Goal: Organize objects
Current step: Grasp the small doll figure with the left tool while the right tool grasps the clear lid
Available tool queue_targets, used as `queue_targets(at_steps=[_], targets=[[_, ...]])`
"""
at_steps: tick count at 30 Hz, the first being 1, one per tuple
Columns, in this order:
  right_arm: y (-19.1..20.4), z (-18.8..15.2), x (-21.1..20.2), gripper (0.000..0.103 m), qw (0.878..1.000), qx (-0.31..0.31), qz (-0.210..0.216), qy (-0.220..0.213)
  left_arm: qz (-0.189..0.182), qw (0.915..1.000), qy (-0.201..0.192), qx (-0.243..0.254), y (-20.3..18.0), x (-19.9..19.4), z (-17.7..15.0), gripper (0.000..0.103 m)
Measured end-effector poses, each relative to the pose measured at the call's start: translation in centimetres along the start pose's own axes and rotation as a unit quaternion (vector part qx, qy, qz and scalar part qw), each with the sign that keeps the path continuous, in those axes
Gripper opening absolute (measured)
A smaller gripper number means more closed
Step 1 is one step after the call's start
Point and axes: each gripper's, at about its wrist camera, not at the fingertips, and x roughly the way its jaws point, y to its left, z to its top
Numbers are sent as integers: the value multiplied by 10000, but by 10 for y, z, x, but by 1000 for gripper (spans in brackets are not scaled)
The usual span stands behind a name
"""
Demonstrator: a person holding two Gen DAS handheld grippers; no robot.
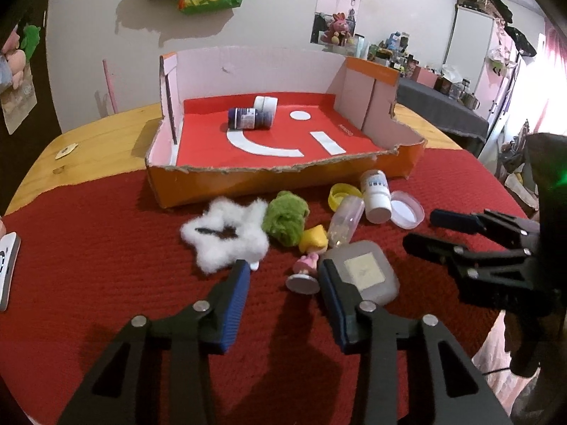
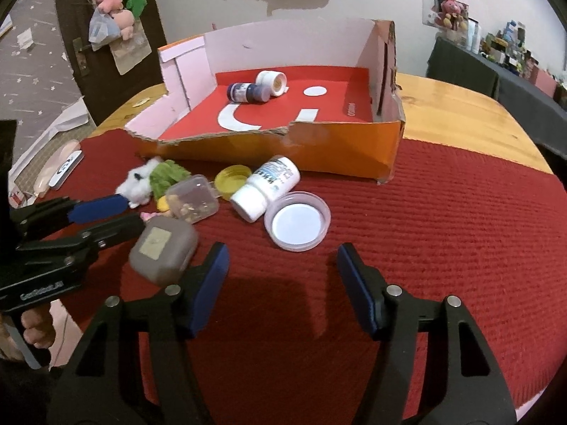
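The left gripper (image 1: 283,276) has its jaws partly spread, and the small doll (image 1: 307,272) with a round base lies between its fingertips; whether the pads press on it I cannot tell. Just beside its right finger sits a grey square case (image 1: 365,271), touching or nearly touching that finger. Beyond the tips lie a white fluffy star (image 1: 223,233), a green fuzzy lump (image 1: 285,217) and a clear little bottle (image 1: 345,221), all crowded together on the red cloth (image 1: 88,265).

The right gripper (image 2: 281,265) stands spread over bare cloth with nothing between its fingers. Just past it lies a clear lid (image 2: 297,226), open side up, touching a white pill bottle (image 2: 267,187) on its side; a yellow cap (image 2: 232,180) is behind that.

Farther back sits the torn orange box (image 2: 336,148), holding a dark blue jar (image 2: 246,92) and a white jar (image 2: 272,83), both tipped over and touching.
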Motion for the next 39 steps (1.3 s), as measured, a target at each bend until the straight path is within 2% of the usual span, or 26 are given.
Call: queue_targets(at_steps=[3,8,13,18,19,21,23,39], targets=[[-2,2,4,61,10000,-3,-17,10,-75,9999,106,17,2,3,-6,39],[-1,8,9,61,10000,-46,-30,3,103,9996,96,237,-5,9,-5,38],[1,13,15,57,9998,-141,-108,6,87,9994,88,327,-8,14,0,38],[2,15,19,55,9996,-226,-138,-1,56,9995,91,285,-7,16,2,34],[3,15,19,54,9996,-250,-147,-1,51,9996,86,279,-7,15,3,30],[5,15,20,47,9994,-298,-181,1,9,9997,86,247,-6,16,4,22],[5,14,18,39,9995,-297,-144,-24,-27,9997,89,206,-5,16,3,22],[20,5,-10,39,9992,-307,82,-232,20,9997,-139,176,-6,-1,-1,21]])
